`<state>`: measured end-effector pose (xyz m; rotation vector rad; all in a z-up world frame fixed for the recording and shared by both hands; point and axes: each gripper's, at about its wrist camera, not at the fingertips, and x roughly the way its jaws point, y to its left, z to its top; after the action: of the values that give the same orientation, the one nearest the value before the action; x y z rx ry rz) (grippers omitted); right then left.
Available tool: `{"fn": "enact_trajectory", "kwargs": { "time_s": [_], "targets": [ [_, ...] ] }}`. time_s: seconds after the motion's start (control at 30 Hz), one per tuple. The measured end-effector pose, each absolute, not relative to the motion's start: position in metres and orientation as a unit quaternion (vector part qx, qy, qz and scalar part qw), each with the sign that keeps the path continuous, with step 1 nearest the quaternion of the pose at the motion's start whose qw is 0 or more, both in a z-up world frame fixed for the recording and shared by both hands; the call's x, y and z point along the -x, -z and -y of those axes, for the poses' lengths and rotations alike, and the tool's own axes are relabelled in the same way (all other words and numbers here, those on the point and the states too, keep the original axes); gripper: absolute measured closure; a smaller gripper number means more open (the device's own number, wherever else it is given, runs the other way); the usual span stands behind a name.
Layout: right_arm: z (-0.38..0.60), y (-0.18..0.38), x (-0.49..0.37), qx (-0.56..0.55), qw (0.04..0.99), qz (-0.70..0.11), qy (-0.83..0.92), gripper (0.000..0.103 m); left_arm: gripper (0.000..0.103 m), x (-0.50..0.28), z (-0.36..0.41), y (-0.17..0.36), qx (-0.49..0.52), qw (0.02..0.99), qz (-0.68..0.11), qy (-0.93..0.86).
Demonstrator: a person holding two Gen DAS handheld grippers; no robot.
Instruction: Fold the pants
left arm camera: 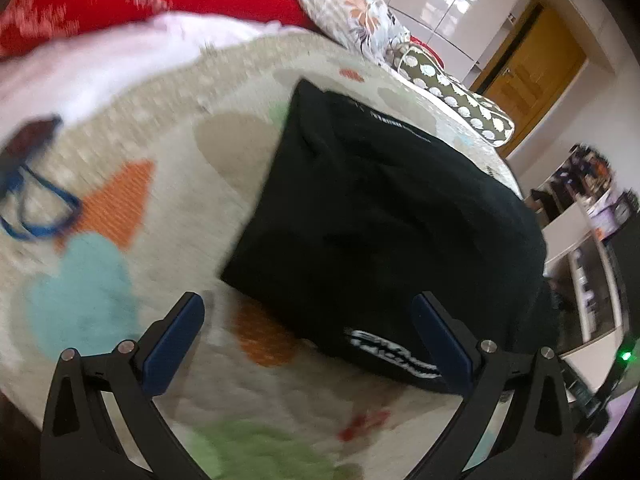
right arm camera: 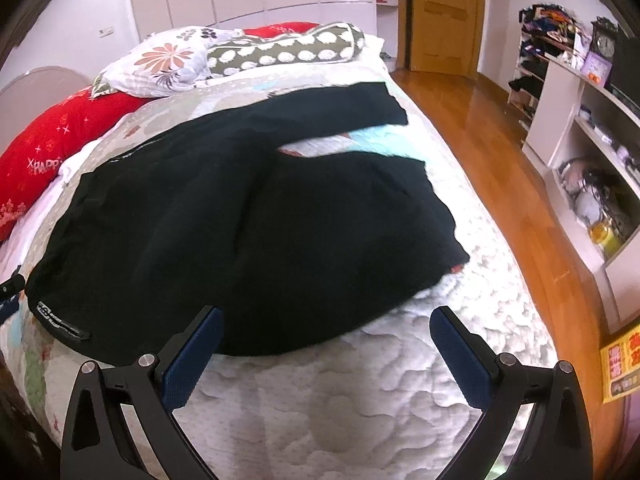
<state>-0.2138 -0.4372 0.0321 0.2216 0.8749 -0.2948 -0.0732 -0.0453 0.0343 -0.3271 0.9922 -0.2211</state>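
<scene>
A: Pants status?

B: Black pants lie spread on the bed, on top of a quilted cover. Waist end is toward the near edge of the bed, the two legs run off toward the pillow end. There's a gap between the legs where the cover shows through.

A: Flat?

B: Mostly. A few creases down the middle. In the left wrist view the pants look like one dark block; that frame is motion-blurred, so fine folds can't be read. A white logo sits at the near corner of the fabric.

A: Left gripper?

B: Left gripper has its fingers spread wide, nothing between them. It hangs over the near corner of the pants, right finger over the logo. Contact with the cloth can't be judged.

A: Right?

B: Right gripper also has its fingers spread wide, holding nothing. It sits at the near edge of the bed; the left finger overlaps the pants hem in the picture, the right finger is over bare cover.

A: Other stuff on the bed?

B: Red pillow along the left edge, floral pillow and spotted pillow at the far end. A blue strap lies on the cover, well apart from the pants.
</scene>
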Motion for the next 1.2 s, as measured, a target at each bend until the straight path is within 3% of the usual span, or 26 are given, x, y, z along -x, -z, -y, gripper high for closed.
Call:
{"fn": "enact_trajectory", "kwargs": {
  "time_s": [0.27,0.3,0.33,0.37,0.4,0.43,0.5,0.53,0.6,0.67,0.7,0.9,1.07,1.17,1.2],
  "targets": [
    [0.469,-0.021,0.221,-0.163,0.881,-0.418,0.150,0.000,0.002,0.052,0.089,-0.024,0.140,0.860,-0.474,0.127],
    [0.473,-0.018,0.220,-0.171,0.879,-0.418,0.152,0.000,0.017,0.051,0.091,-0.025,0.147,0.860,-0.469,0.140],
    [0.478,-0.015,0.219,-0.181,0.876,-0.419,0.153,0.000,0.045,0.049,0.091,-0.026,0.154,0.859,-0.465,0.150],
    [0.481,-0.013,0.218,-0.190,0.875,-0.419,0.153,0.000,0.058,0.047,0.090,-0.025,0.152,0.859,-0.467,0.146],
    [0.486,-0.010,0.216,-0.203,0.873,-0.416,0.151,0.000,0.083,0.043,0.088,-0.023,0.136,0.862,-0.473,0.121],
    [0.491,-0.007,0.214,-0.219,0.872,-0.411,0.148,0.001,0.091,0.042,0.087,-0.023,0.132,0.864,-0.473,0.114],
    [0.499,-0.004,0.207,-0.239,0.870,-0.406,0.145,0.002,0.093,0.039,0.076,-0.021,0.154,0.856,-0.476,0.131],
    [0.501,-0.003,0.204,-0.239,0.869,-0.406,0.151,0.008,0.095,0.039,0.074,-0.022,0.158,0.853,-0.478,0.136],
    [0.504,-0.007,0.200,-0.227,0.870,-0.402,0.174,0.032,0.096,0.040,0.067,-0.029,0.160,0.855,-0.471,0.145],
    [0.509,-0.016,0.204,-0.232,0.878,-0.378,0.178,0.087,0.097,0.043,0.062,-0.038,0.159,0.860,-0.461,0.152],
    [0.512,-0.020,0.207,-0.250,0.881,-0.368,0.163,0.094,0.098,0.045,0.057,-0.046,0.158,0.863,-0.453,0.159],
    [0.490,-0.059,0.242,-0.222,0.895,-0.361,0.142,0.094,0.098,0.072,0.024,-0.070,0.160,0.866,-0.443,0.166],
    [0.477,-0.044,0.258,-0.180,0.882,-0.406,0.160,0.092,0.096,0.090,0.032,-0.031,0.106,0.846,-0.499,0.152],
    [0.481,-0.025,0.262,-0.180,0.864,-0.437,0.172,0.087,0.086,0.094,0.024,-0.026,0.129,0.839,-0.509,0.144],
    [0.481,-0.026,0.265,-0.167,0.864,-0.437,0.186,0.083,0.077,0.096,0.019,-0.030,0.132,0.840,-0.508,0.141]
  ]
}}
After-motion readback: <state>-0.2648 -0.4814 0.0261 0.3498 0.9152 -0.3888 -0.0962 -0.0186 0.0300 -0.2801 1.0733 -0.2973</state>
